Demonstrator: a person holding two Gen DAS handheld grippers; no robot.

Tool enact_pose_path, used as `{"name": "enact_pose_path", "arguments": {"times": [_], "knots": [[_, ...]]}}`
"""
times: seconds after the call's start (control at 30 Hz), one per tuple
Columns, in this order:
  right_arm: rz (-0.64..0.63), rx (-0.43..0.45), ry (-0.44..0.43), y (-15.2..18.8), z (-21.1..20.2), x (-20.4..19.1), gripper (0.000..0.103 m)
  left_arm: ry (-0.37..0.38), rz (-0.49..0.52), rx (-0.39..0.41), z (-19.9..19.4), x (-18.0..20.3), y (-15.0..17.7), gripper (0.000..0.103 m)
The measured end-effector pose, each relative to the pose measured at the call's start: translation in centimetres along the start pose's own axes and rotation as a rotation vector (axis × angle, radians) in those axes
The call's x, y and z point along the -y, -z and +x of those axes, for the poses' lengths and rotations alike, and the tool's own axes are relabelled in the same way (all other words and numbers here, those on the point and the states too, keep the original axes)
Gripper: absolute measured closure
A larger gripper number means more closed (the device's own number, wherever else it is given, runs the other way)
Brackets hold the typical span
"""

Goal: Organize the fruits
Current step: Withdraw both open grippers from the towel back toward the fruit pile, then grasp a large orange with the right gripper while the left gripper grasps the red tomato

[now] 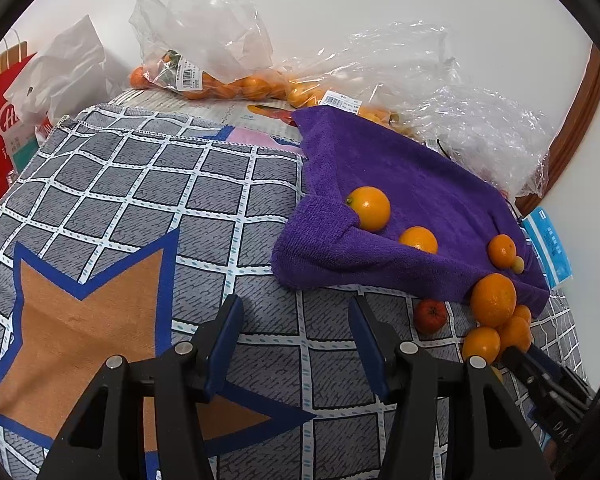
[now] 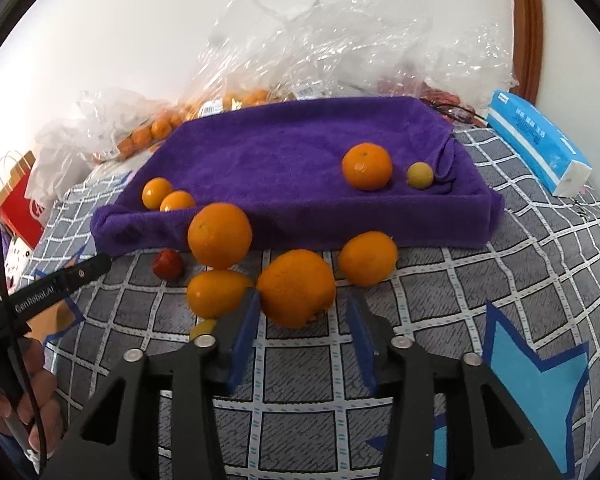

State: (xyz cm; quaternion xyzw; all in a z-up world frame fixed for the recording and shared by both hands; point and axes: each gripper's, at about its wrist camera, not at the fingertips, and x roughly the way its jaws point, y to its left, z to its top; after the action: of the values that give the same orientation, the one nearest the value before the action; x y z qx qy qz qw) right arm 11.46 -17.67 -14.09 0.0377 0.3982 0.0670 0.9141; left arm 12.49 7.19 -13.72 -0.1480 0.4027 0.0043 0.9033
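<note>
A purple towel lies folded on the checked bedsheet. On it rest a mandarin, a small yellow fruit and two oranges at its left fold. In front of the towel lie a big orange, two more oranges and a small red fruit. My right gripper is open, its tips on either side of another orange that rests on the sheet; the right pad stands clear of it. My left gripper is open over bare sheet, left of the towel.
Clear plastic bags holding more oranges line the wall behind. A red paper bag stands at the far left. A blue tissue pack lies right of the towel. A hand holds the left gripper's handle.
</note>
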Motion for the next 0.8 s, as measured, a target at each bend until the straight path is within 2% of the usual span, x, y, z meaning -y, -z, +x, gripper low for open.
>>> {"name": "enact_pose_path", "arguments": {"times": [0.17,0.3,0.4,0.47,0.57,0.8], "knots": [[-0.008,-0.02,0.007,0.2,0.9,-0.2,0.049,0.0,-0.001,0.0,0.0,0.0,0.0,0.051],[-0.038,-0.006,0.018,0.4,0.5,-0.7,0.056,0.0,-0.001,0.001,0.0,0.0,0.0,0.051],[-0.047,-0.017,0.03,0.7,0.5,-0.8,0.056,-0.001,0.002,0.001,0.0,0.0,0.0,0.05],[-0.045,-0.039,0.021,0.8,0.8,-0.6,0.056,-0.002,0.005,0.003,0.0,0.1,0.1,0.05],[-0.023,-0.02,0.001,0.6,0.6,-0.1,0.056,-0.004,0.01,0.005,0.1,0.2,0.1,0.05],[0.049,-0.025,-0.041,-0.5,1.6,1.0,0.044,-0.003,0.017,0.009,0.1,0.3,0.1,0.05]]}}
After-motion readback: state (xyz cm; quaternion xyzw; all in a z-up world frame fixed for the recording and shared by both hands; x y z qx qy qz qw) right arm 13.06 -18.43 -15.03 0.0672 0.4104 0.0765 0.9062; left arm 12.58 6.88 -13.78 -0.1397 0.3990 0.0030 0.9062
